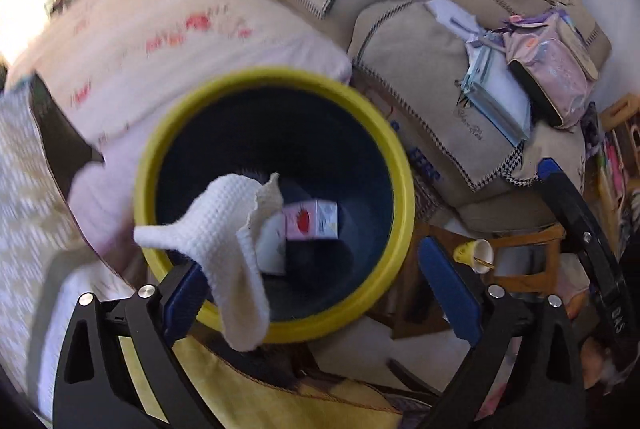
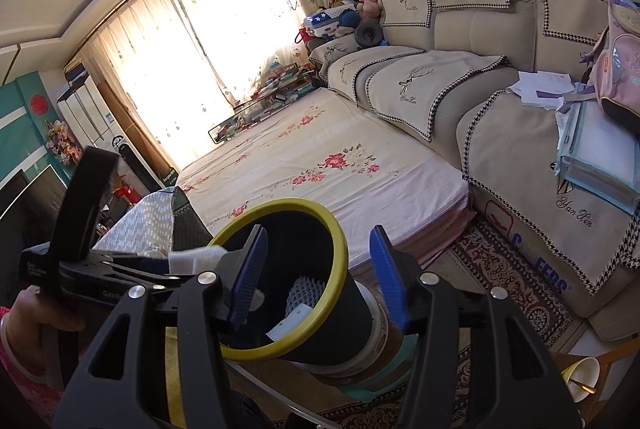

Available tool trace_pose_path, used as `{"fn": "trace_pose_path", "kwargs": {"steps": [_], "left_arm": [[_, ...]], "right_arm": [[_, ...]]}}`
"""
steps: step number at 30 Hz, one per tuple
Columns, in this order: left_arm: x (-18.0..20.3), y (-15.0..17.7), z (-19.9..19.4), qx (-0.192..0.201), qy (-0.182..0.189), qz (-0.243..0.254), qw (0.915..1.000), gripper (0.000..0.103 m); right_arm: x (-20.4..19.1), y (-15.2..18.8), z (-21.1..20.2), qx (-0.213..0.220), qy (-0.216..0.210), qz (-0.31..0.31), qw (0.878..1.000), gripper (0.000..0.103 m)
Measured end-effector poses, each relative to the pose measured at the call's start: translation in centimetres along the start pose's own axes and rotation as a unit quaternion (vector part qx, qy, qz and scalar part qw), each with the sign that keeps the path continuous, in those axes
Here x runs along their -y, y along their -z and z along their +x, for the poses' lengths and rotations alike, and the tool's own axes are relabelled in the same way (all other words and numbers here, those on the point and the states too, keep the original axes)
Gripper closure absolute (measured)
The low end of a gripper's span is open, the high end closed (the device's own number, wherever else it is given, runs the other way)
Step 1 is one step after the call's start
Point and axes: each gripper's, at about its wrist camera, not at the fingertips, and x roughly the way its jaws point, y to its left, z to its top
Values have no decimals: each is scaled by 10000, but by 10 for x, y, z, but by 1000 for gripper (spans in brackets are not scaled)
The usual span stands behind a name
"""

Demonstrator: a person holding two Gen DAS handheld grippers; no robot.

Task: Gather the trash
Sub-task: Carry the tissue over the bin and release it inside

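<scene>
A dark bin with a yellow rim (image 1: 400, 165) stands below my left gripper (image 1: 318, 289), whose jaws are wide apart over the opening. A white textured paper towel (image 1: 224, 241) clings to the left finger's blue pad (image 1: 184, 293) and droops across the bin's near rim; no other pad touches it. Inside lies a small pink-and-white carton (image 1: 312, 221). In the right wrist view the bin (image 2: 340, 261) sits ahead of my right gripper (image 2: 318, 281), which is open and holds nothing. The left gripper (image 2: 160, 263) comes in from the left there, with the towel (image 2: 192, 257) at its tip.
A beige sofa (image 2: 424, 81) carries a pink backpack (image 1: 556, 69) and folders (image 1: 496, 89). A flowered mattress (image 2: 320, 165) lies behind the bin, a patterned rug (image 2: 500, 269) beside it. A paper cup (image 1: 476, 253) rests on a wooden stool. A person's hand (image 2: 24, 325) holds the left gripper.
</scene>
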Motion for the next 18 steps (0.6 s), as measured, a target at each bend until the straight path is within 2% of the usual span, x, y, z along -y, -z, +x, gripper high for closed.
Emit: {"fn": "trace_pose_path", "kwargs": {"steps": [2,4,6,7,8,9,10,12,13,14,15,16,17,18], "left_arm": [[-8,-7,9,-435,107,-449,9980,5],[-15,-15,12,-677,222,-843,9939,5],[-13,-24,21,-1040,-64,-876,9907,5],[-10,-28,28,-1371,-212,-846,9867,5],[-10,-33,32,-1600,-203,-916,9826,5],[-10,-37,31,-1641,-56,-1060,9807,5],[-5,-43,31,-1639,-277,-901,9820,5],[11,-49,33,-1756,-1046,-405,9781,5],[16,-52,28,-1647,-1078,-327,9799,5],[29,-57,23,-1434,-1393,152,9797,5],[38,-57,27,-1386,-1945,652,9689,5],[42,-54,37,-1571,-2480,915,9516,5],[39,-53,42,-1782,-2384,733,9519,5],[42,-53,42,-1793,-2188,774,9560,5]], "right_arm": [[3,0,0,21,5,39,10000,52],[5,-1,-2,58,9,89,9999,52],[7,-1,-3,90,1,120,9999,52],[8,-1,-5,114,1,135,9998,52],[9,-1,-7,146,-5,161,9998,52],[11,-1,-8,168,-8,185,9997,52],[12,-2,-9,180,-10,204,9996,52],[15,-2,-11,208,-26,224,9995,52],[16,-2,-13,235,-40,246,9994,52],[18,-3,-15,261,-46,271,9993,52],[19,-3,-16,281,-49,289,9992,52],[20,-4,-18,308,-62,305,9990,52],[21,-5,-20,339,-83,317,9989,52],[22,-5,-23,387,-104,339,9986,52]]}}
